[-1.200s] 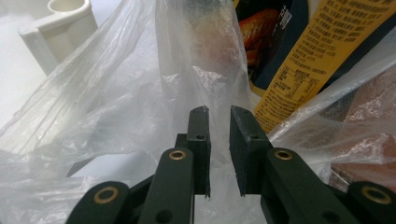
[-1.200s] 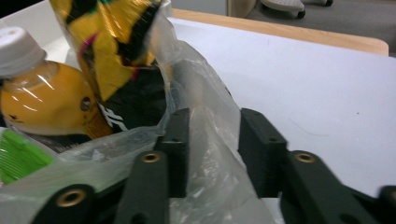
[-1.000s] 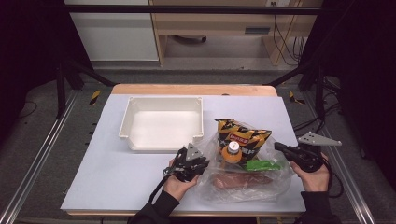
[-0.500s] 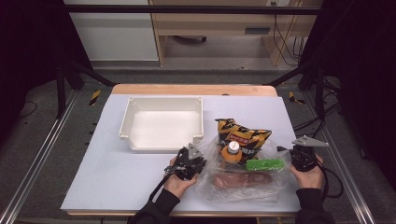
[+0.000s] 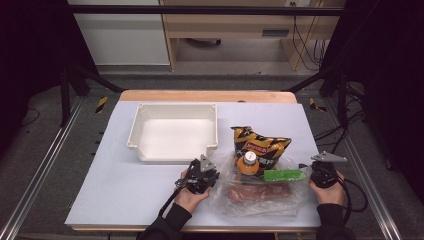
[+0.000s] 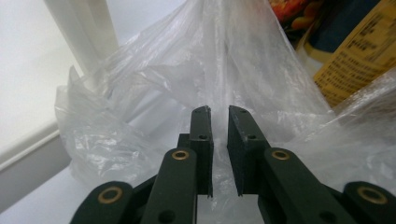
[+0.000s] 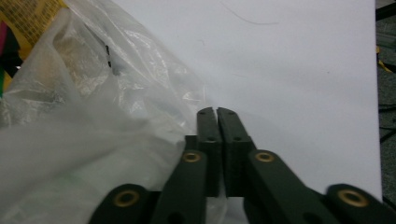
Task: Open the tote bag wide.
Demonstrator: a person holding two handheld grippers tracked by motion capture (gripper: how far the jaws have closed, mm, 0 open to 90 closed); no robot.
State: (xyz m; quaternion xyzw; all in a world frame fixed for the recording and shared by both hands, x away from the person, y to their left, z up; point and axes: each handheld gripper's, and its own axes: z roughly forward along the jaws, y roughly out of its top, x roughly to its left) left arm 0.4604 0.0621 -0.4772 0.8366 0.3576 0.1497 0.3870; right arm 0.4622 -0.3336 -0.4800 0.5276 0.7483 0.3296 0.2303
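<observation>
Gripping plastic bag (image 5: 260, 192) edges | left gripper (image 6: 218, 116) slightly apart | right gripper (image 7: 217, 112) nearly closed, just opening

White table (image 5: 125, 200) bears empty tray (image 5: 172, 131) and filled plastic bag (image 5: 260, 192).

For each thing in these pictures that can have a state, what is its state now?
plastic bag: lying flat, filled with goods.
white tray: empty, upright.
snack packet: sealed, half out of the bag mouth.
bottle: capped, lying inside.
left gripper: jaws slightly apart at the bag film.
right gripper: jaws nearly shut, beside the bag.
</observation>
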